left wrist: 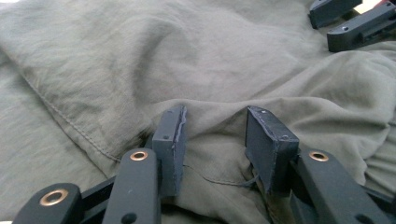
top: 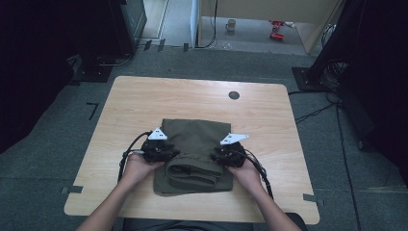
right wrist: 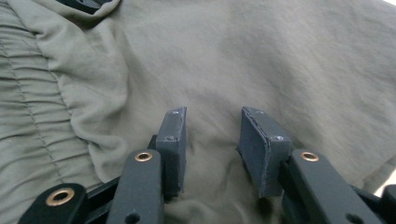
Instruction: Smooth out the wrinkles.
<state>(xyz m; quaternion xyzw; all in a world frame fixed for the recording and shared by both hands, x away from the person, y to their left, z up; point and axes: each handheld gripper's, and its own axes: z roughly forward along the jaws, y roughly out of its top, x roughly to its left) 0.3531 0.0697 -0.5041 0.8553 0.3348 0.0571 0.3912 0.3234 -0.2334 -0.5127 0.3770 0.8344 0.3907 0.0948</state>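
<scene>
Folding the olive garment, partway through

The olive garment (top: 195,139) lies mid-desk (top: 144,96), already a compact stack with its near end rolled up. Your left gripper (left wrist: 212,140) and right gripper (right wrist: 212,140) rest on its left and right sides, jaws parted over the cloth and not pinching it. You have yet to grip it and finish folding.

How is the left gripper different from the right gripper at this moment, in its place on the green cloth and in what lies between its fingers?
The left gripper sits at the left edge of the folded olive-green cloth; the right gripper sits at the right edge. A raised fold of cloth bulges between the left gripper's fingers, while fairly smooth cloth lies between the right gripper's fingers. Both have fingers parted, point inward and carry a grey plate on top.
</scene>
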